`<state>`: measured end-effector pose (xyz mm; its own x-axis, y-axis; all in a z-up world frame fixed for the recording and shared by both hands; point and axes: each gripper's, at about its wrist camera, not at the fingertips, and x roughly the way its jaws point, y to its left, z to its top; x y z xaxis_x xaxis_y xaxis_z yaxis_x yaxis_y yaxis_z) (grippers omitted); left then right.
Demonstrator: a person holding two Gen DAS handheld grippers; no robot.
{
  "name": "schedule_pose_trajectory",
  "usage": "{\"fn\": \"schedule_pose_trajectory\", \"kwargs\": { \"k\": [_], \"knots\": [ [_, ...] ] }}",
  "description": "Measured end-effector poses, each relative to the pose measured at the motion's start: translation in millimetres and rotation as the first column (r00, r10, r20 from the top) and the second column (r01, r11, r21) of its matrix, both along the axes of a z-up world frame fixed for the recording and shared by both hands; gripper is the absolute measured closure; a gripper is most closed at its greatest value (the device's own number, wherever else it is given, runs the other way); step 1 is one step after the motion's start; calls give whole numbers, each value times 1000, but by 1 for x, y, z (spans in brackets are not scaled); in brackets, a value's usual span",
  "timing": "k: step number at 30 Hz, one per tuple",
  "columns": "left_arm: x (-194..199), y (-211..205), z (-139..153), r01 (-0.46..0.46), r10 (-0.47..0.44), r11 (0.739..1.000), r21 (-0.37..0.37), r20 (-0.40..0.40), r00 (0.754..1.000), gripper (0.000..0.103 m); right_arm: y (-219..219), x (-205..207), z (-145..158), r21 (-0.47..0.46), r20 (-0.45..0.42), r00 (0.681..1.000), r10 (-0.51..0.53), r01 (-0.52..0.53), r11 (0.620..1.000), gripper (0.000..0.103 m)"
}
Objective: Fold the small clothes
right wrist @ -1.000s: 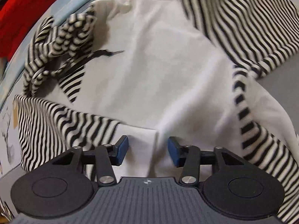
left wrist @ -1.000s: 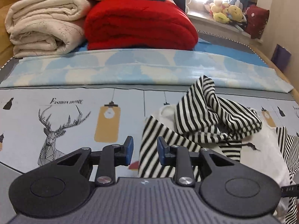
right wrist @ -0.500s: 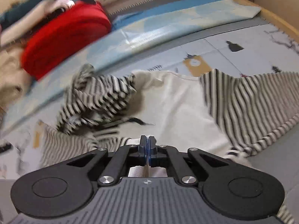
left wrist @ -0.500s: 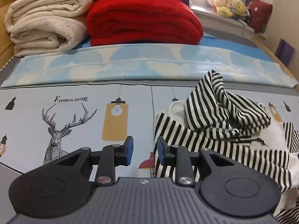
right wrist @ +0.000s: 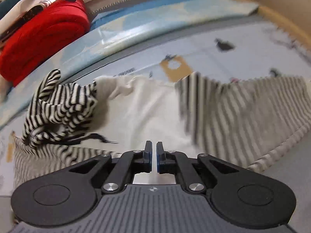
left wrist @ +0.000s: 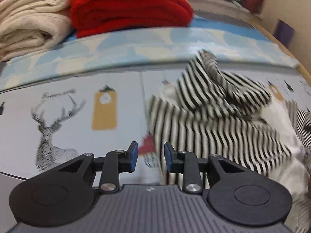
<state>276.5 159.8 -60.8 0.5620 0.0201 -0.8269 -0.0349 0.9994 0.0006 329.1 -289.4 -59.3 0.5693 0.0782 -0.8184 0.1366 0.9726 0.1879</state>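
We see a small garment with a cream-white body and black-and-white striped sleeves. It lies on a pale grey-blue sheet printed with a grey line-drawn deer and mustard-yellow tags. Behind runs a light blue and cream patterned cloth. A bright red blanket sits beside cream blankets. Our grippers are black with blue pads.
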Motion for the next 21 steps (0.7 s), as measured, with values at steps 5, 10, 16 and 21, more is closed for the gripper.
{"fn": "schedule_pose_trajectory", "kwargs": {
  "k": [5, 10, 16, 21],
  "knots": [
    [-36, 1, -10, 62, -67, 993, -97, -49, 997, 70, -13, -46, 15, 73, 16, 988, 151, -152, 986, 85],
    [-86, 12, -24, 79, -96, 985, -152, -103, 990, 70, 11, -126, 15, -17, 23, 879, 477, -476, 879, 79],
    [-144, 28, -40, 42, -68, 992, -122, -217, 974, 70, 34, -225, 1, -113, -10, 678, 735, -731, 673, 71],
    [-187, 34, -40, -57, 13, 986, -154, -272, 962, 57, 38, -277, -3, -164, -35, 585, 810, -803, 573, 58]
  ]
}}
